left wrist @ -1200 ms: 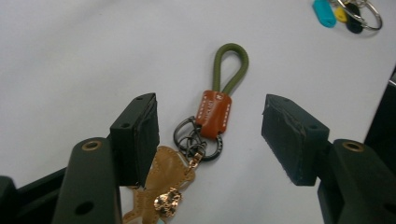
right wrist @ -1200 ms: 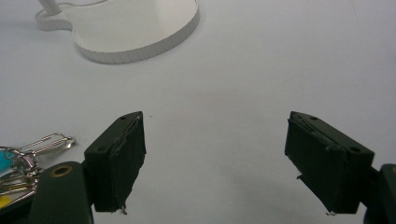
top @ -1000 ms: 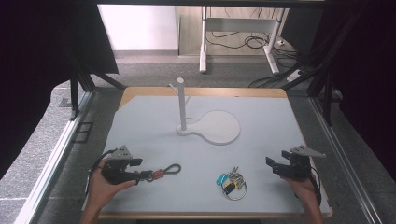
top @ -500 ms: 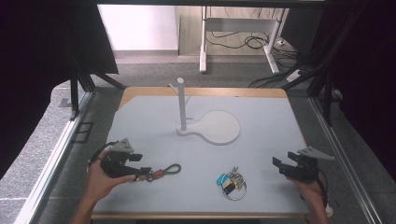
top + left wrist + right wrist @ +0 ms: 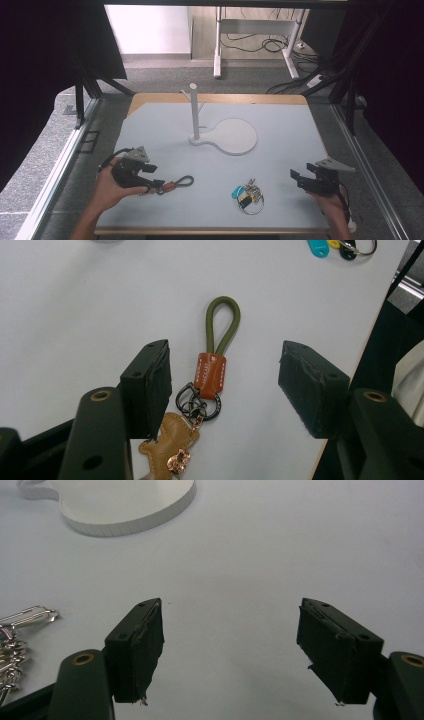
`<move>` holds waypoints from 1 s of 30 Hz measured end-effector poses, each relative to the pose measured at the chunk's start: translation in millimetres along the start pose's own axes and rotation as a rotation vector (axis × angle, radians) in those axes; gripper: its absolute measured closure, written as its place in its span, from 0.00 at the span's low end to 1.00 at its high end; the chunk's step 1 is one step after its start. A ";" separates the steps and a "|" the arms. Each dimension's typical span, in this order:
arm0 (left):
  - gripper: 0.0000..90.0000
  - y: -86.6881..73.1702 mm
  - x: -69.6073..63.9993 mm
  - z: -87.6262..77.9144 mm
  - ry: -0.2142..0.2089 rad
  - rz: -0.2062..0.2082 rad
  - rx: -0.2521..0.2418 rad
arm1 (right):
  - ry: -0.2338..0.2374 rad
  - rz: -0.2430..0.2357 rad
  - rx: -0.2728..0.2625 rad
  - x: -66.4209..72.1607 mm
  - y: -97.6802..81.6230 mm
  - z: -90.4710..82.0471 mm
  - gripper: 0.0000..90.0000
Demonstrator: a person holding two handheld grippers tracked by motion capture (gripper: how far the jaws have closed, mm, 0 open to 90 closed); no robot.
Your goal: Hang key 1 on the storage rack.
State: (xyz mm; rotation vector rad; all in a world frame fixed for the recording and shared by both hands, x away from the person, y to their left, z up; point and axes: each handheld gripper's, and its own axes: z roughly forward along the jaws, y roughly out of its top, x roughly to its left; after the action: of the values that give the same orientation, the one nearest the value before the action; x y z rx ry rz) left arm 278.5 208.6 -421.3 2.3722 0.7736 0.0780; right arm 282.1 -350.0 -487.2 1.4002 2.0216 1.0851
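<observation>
While unobstructed (claws wide), key bunch point(image 5: 248, 194) nearby

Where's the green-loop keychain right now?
The green-loop keychain lies flat at the table's front left in the high view, between the open jaws of the left gripper, left of the key bunch.

Right gripper point(image 5: 230, 650) jaws wide apart, nothing between, above bare white table point(image 5: 280, 555). Keys point(image 5: 20, 625) at left edge, metal, partly cut off, clear of left jaw. White disc point(image 5: 125, 502) at top left, flat on table, well apart from jaws, thick rim visible.
</observation>
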 end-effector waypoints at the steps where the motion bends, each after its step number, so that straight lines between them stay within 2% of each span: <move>1: 0.43 0.6 0.2 0.5 0.000 0.004 0.011 | -0.001 -0.004 0.004 1.0 0.1 0.8 0.30; 4: 0.44 4.6 -0.9 2.2 0.005 0.018 0.040 | 0.002 -0.011 0.008 3.8 0.9 2.6 0.30; 10: 0.45 18.2 -4.2 5.0 0.005 0.041 0.069 | 0.011 -0.009 0.023 7.0 -1.7 4.6 0.30; 18: 0.46 33.8 -10.0 15.4 -0.002 0.078 0.139 | 0.008 -0.004 0.007 2.1 0.1 0.1 0.30; 22: 0.47 36.8 -10.4 24.0 -0.006 0.105 0.200 | 0.012 -0.009 0.008 3.1 0.5 0.4 0.30; 30: 0.53 34.6 -7.0 41.4 -0.012 0.117 0.270 | 0.009 -0.010 0.020 6.0 0.3 3.1 0.30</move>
State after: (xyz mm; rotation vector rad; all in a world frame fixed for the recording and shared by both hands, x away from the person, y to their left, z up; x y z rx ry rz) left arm 300.3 160.1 -433.0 2.6699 0.6747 0.0077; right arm 282.2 -343.3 -488.4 1.3956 2.0492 1.0722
